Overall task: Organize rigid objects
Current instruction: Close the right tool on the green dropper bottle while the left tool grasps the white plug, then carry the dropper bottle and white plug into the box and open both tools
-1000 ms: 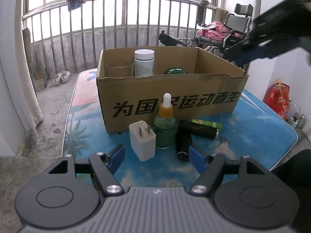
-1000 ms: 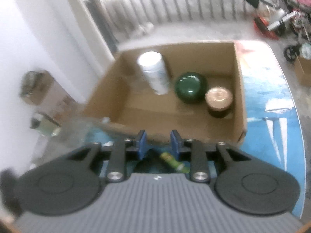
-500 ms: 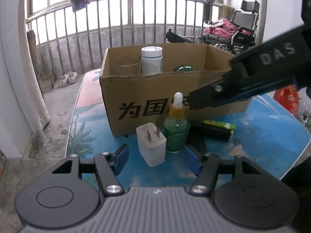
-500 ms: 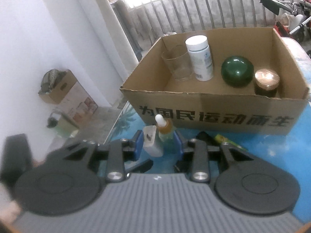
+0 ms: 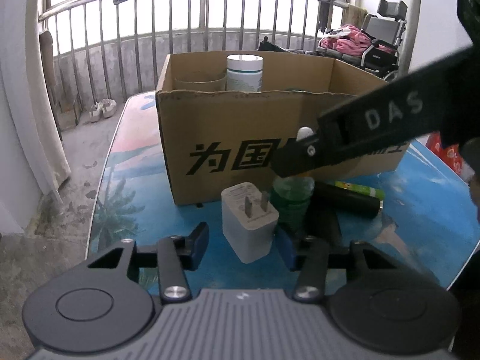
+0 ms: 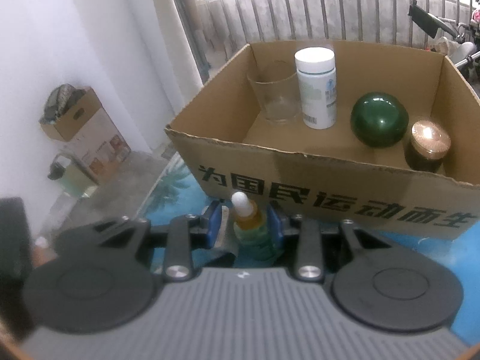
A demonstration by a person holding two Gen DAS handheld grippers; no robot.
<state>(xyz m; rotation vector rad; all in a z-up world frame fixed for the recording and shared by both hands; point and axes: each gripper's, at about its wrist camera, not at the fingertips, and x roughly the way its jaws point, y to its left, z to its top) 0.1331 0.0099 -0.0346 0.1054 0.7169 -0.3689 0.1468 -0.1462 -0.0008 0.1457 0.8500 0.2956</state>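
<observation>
A cardboard box (image 5: 300,138) stands on the blue table. It holds a white bottle (image 6: 316,87), a clear glass (image 6: 276,99), a green ball (image 6: 379,118) and a copper-lidded jar (image 6: 427,145). In front of the box stand a white charger plug (image 5: 249,220) and a green dropper bottle (image 5: 292,199), with a black tube (image 5: 348,202) and a small green stick (image 5: 358,189) lying beside them. My left gripper (image 5: 243,246) is open around the plug. My right gripper (image 6: 244,225) is open with its fingers on either side of the dropper bottle (image 6: 249,225). It crosses the left wrist view (image 5: 360,138).
The table's edge (image 5: 102,186) drops to a concrete floor at the left. A metal balcony railing (image 5: 210,30) stands behind the box. A wheelchair with pink cloth (image 5: 372,45) is at the back right. A small carton (image 6: 84,129) sits on the floor by the white wall.
My right gripper came down from above the box to the dropper bottle in front of it. My left gripper moved forward until the plug stands between its fingers.
</observation>
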